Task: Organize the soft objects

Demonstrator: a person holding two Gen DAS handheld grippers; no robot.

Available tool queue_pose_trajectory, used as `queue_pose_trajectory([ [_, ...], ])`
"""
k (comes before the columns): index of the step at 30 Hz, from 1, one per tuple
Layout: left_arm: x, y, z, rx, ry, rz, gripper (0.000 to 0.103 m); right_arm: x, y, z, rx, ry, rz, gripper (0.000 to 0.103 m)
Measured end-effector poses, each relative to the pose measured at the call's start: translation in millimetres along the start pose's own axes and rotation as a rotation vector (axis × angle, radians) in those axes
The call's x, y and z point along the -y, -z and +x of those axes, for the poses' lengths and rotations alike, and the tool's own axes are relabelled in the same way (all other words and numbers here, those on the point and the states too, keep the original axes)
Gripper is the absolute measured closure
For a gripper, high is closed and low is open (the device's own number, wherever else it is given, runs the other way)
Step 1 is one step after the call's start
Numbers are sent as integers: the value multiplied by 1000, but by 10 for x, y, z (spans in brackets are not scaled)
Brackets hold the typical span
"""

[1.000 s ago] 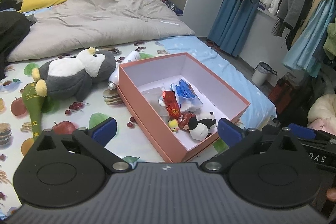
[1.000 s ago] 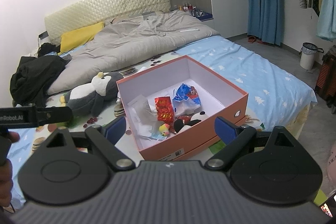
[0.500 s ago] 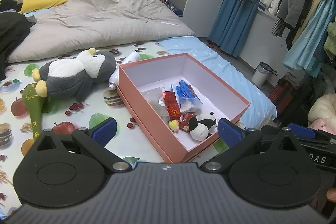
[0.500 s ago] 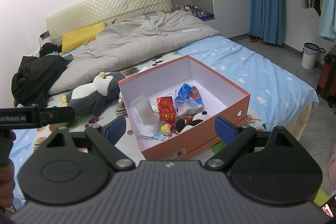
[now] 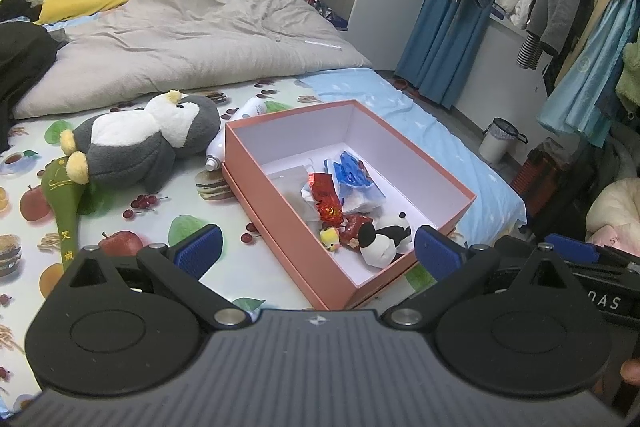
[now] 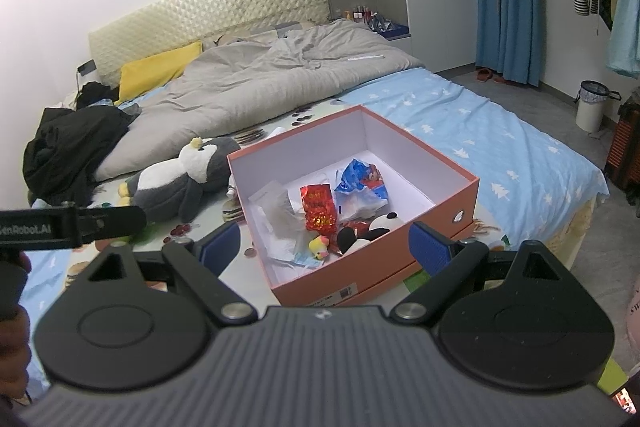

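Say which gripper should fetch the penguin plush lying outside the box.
Left, probably. The penguin plush lies left of the orange box, on the left gripper's side, with its jaws open. The right gripper faces the box, penguin further off.

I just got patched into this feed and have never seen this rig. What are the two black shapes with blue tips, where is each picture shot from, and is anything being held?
There is no robot: a person carries hand-held tongs in each hand, with a camera on each looking along its two blue-tipped fingers. One picture is from the left tongs, the other from the right tongs. Both stand open and empty above a bed. On the bed sits an open pink box holding a small panda toy, a tiny yellow toy and crinkly wrappers. A big plush penguin lies outside, beside the box.
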State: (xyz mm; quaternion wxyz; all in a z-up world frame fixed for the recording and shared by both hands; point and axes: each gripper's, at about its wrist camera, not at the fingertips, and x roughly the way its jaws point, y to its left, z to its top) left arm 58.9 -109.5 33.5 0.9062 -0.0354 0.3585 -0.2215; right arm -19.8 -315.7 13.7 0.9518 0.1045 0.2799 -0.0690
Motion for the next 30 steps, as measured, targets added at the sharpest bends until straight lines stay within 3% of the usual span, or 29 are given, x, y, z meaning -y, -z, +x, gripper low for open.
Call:
queue_pose_trajectory([
  [30, -29, -5, -35, 8, -5, 5, 0, -22, -6, -25, 1, -4, -3, 10],
])
